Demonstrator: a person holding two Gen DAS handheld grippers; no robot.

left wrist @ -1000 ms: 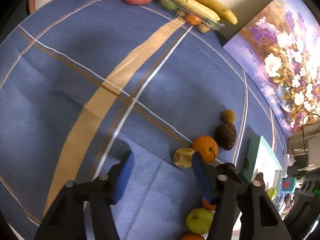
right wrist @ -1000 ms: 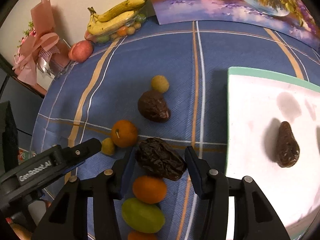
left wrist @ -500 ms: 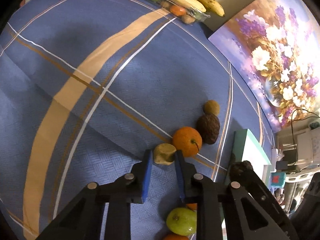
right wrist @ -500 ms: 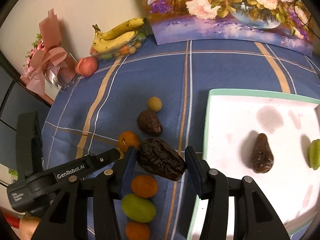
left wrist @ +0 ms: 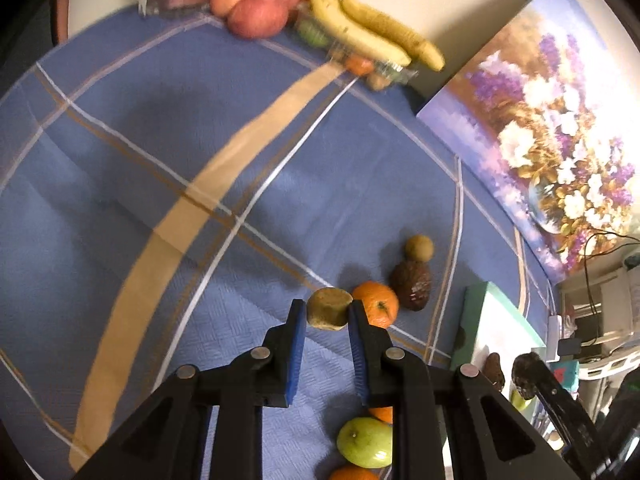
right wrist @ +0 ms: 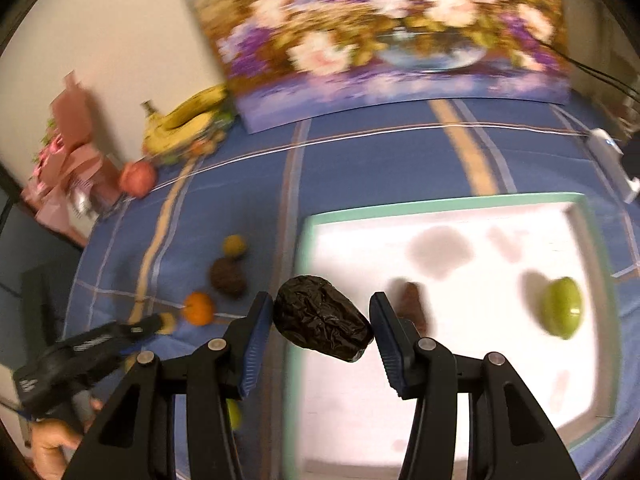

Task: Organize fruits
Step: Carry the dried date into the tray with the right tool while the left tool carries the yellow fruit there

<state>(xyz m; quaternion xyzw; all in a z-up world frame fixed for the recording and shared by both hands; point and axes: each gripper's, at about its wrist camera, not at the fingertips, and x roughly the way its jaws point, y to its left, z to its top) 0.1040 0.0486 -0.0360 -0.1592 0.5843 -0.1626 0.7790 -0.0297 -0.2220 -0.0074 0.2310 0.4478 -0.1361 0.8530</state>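
Observation:
My left gripper [left wrist: 328,314] is shut on a small yellow-brown fruit [left wrist: 329,308], held just above the blue cloth beside an orange [left wrist: 378,304]. A dark wrinkled fruit [left wrist: 412,284] and a small brown round fruit [left wrist: 419,247] lie beyond it. My right gripper [right wrist: 320,318] is shut on a black wrinkled fruit [right wrist: 322,316], held over the left rim of the white tray [right wrist: 304,240]. In the tray lie a dark brown fruit [right wrist: 412,304] and a green fruit [right wrist: 562,308]. The left gripper [right wrist: 162,322] also shows at the lower left of the right wrist view.
A green apple [left wrist: 365,442] and two more oranges [left wrist: 382,414] lie near the cloth's front. Bananas [left wrist: 372,32], apples [left wrist: 256,16] and a clear fruit box stand at the far edge. A flower painting [right wrist: 380,32] leans against the wall. A pink gift bag [right wrist: 72,152] stands at the left.
My left gripper closed on the yellow-brown fruit and lifted it slightly. My right gripper carried the black wrinkled fruit up and right, from beside the tray to over its rim.

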